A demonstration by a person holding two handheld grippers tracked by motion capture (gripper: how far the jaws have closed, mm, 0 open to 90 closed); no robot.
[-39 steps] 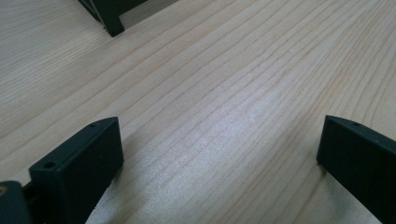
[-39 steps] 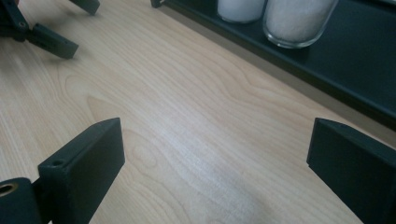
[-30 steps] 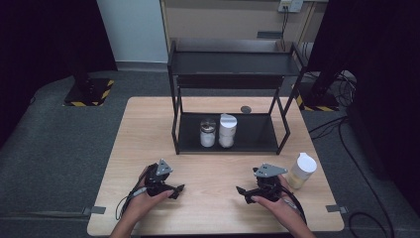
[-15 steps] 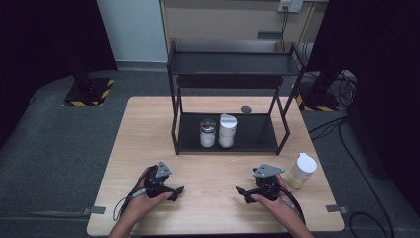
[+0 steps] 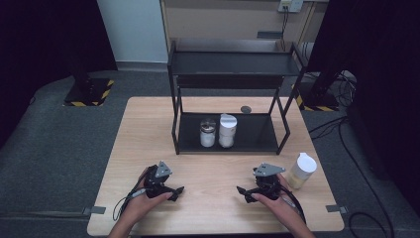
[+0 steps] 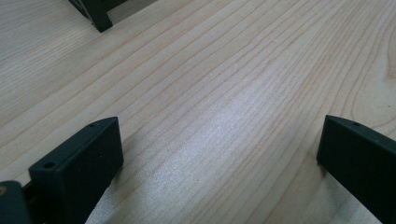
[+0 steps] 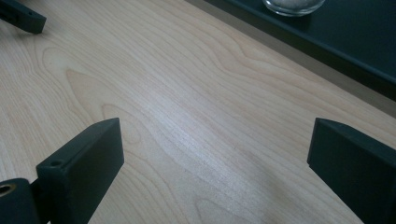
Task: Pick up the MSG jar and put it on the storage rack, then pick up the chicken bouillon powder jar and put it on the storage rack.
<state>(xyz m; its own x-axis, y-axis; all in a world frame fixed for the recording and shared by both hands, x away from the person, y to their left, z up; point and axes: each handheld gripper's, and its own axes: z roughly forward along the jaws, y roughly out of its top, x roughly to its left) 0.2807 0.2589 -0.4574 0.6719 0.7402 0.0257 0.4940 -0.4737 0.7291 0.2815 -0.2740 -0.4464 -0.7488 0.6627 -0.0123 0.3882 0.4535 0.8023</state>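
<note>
High view: jars (image 5: 218, 131) on shelf (image 5: 257, 140); both tongs (image 5: 174, 191) (image 5: 243, 191) released, empty.

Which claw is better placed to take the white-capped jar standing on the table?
Probably the right claw: the jar stands on the table just beside that hand, and its jaws are open and empty. The left claw rests across the table.

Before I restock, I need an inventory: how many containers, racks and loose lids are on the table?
Jars on the rack's bottom shelf: 2
Jar on the table: 1
Black rack: 1
Small round lid-like piece: 1
Total: 5
</note>
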